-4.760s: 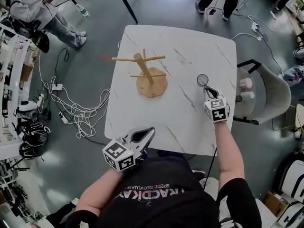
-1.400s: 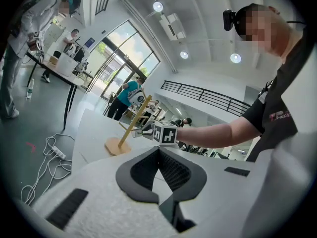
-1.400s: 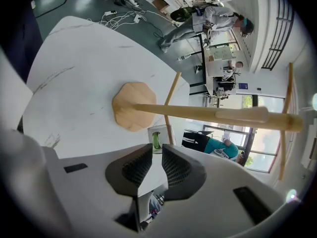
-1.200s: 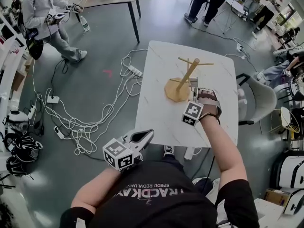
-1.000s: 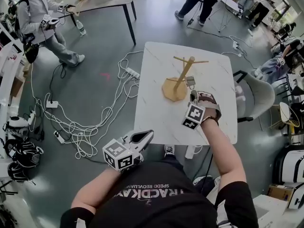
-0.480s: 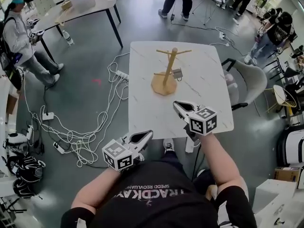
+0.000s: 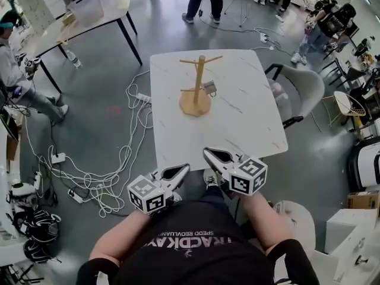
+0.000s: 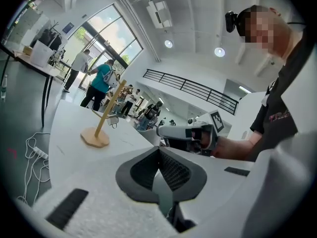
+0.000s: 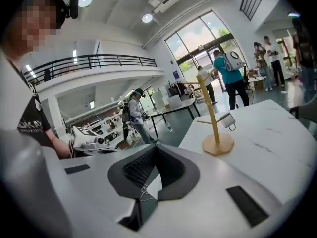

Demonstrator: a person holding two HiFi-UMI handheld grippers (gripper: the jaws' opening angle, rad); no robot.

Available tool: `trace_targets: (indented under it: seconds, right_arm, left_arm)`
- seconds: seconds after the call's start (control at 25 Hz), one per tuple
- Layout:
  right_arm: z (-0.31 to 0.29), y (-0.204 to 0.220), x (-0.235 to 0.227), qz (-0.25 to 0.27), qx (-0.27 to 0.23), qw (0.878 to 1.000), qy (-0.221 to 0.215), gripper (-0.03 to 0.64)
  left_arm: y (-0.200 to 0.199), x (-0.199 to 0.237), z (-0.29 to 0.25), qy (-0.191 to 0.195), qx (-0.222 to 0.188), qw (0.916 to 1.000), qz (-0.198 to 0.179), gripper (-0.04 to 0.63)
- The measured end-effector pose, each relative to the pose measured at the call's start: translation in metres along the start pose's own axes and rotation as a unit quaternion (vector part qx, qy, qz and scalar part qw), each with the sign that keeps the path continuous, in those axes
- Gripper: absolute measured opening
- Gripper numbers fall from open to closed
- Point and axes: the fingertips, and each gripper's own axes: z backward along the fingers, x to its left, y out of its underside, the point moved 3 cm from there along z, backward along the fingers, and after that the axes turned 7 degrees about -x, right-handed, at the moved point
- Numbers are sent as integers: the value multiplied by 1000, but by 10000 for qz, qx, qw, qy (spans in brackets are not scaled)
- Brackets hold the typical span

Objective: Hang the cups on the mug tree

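A wooden mug tree (image 7: 196, 86) stands on the far half of the white marble table (image 7: 237, 123). A small clear cup (image 7: 209, 88) hangs from a lower peg on its right side. Both grippers sit at the table's near edge, well short of the tree. My left gripper (image 7: 183, 167) is shut and holds nothing. Beside it, my right gripper (image 7: 208, 152) is shut and holds nothing as well. The left gripper view shows the mug tree (image 8: 104, 120) far off to the left; the right gripper view has the mug tree (image 9: 212, 114) and the cup (image 9: 228, 120) ahead on the right.
A grey chair (image 7: 300, 91) stands at the table's right side. Loose cables and a power strip (image 7: 113, 159) lie on the floor to the left. Another table (image 7: 89, 16) stands at the upper left. Several people stand around the room's edges.
My right gripper carried the cup to the mug tree, left it hanging on a lower peg, then drew back to the table's near edge. The left gripper stayed put.
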Motion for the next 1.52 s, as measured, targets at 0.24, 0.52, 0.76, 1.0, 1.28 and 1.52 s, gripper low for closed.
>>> trace_targets:
  seconds: [0.24,0.52,0.76,1.0,1.28,1.52]
  right_arm:
    - [20,38,24,-771,-289,9964,209,11]
    - [31,54,35,-1118,-495,9918,360,11]
    - [26,53,40,-1089,-484,9924,307,11]
    - [21,52,43,-1088,-445,9928,238,11]
    - [20,56,44,-1091,-390,9931,162,11]
    - [24,58,45,-1079,-376,9934,137,9]
  left_arm:
    - [3,-2,6,16,58,10000,-2,-3]
    - [3,-1,11,13,67,10000,-3,-3]
    - [1,1,14,9,33,10000,-25,-3]
    - [-1,2,17,-37,13,10000,-30,-3]
    - [2,3,19,-102,-3,9999,-16,-3]
    - [5,-3,17,-79,31,10000,-16,-3]
